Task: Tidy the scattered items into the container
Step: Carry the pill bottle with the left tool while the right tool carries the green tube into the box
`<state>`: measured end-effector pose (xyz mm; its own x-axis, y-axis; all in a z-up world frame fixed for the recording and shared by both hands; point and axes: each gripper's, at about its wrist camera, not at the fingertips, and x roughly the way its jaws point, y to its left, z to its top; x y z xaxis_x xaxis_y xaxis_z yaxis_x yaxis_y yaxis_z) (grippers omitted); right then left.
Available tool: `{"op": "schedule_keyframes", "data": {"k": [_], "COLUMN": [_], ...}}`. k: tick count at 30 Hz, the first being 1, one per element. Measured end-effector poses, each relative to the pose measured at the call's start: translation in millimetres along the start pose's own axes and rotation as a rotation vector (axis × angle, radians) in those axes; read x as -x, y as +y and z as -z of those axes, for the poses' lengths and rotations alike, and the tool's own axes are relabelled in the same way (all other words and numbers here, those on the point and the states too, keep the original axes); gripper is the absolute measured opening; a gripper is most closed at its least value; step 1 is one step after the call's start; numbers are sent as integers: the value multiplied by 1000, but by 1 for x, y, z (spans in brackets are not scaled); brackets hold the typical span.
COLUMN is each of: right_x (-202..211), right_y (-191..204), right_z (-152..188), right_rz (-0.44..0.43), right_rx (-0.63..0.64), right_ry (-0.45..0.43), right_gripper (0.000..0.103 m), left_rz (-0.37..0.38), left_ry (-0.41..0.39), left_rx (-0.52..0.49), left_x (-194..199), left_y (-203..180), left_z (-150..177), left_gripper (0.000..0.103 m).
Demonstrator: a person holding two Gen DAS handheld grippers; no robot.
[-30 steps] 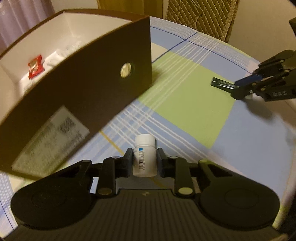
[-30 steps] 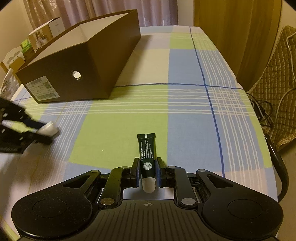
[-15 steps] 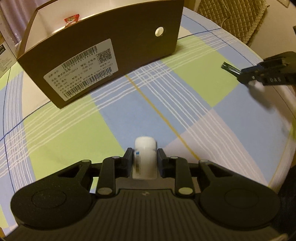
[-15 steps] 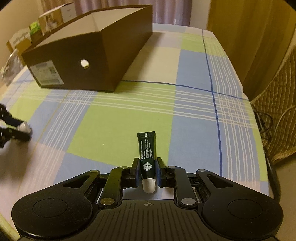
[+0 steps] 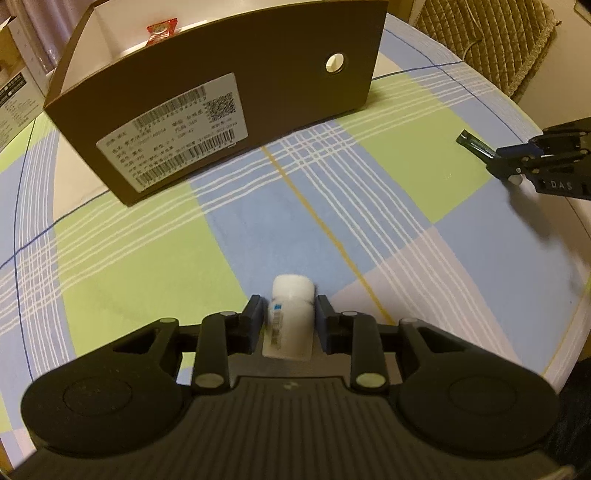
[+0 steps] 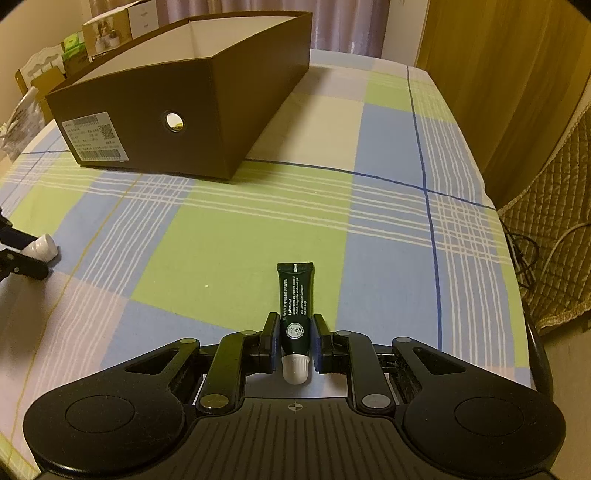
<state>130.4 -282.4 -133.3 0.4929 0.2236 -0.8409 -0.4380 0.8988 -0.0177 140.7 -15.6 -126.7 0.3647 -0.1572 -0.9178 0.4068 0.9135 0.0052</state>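
My left gripper (image 5: 290,308) is shut on a small white bottle (image 5: 290,321) with a barcode label, held above the checked tablecloth. My right gripper (image 6: 294,334) is shut on a dark green tube (image 6: 295,306) with a white cap toward me. The brown cardboard box (image 5: 221,92) stands ahead of the left gripper, open on top, with a red packet (image 5: 161,30) inside. The box also shows in the right wrist view (image 6: 192,114) at the far left. The right gripper with its tube shows in the left wrist view (image 5: 517,162); the left gripper's bottle shows in the right wrist view (image 6: 40,247).
The table (image 6: 258,236) has a green, blue and white checked cloth. A quilted chair (image 6: 554,236) stands off its right edge with a cable. Small boxes and packages (image 6: 99,33) sit beyond the brown box at the far left.
The left gripper has pulled back from the box and tilted down, so the box's labelled end now faces it from farther away. The right gripper has moved slightly closer to the box.
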Motion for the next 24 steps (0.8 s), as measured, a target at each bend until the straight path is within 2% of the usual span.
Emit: {"op": "schedule_keyframes", "data": {"k": [6,9,16,24], "right_x": [-1,-1,9,36], "right_y": [2,5,20,44], "right_z": [-1,-2,-4,-43], "right_rz": [2,1,-118,-283], "right_rx": [6,13,-13,-14], "right_ry": [-1,4,9,-85], "right_gripper": [20,20,19,19], "left_rz": [10,12,21,8], "left_ry": [-11,-15,-49,-134], "left_rx": [7,6,25,27], "left_x": [4,4,18,47], "left_y": [3,3,2,7], "left_z": [9,8,3,-15], "left_gripper": [26,22,22,22]}}
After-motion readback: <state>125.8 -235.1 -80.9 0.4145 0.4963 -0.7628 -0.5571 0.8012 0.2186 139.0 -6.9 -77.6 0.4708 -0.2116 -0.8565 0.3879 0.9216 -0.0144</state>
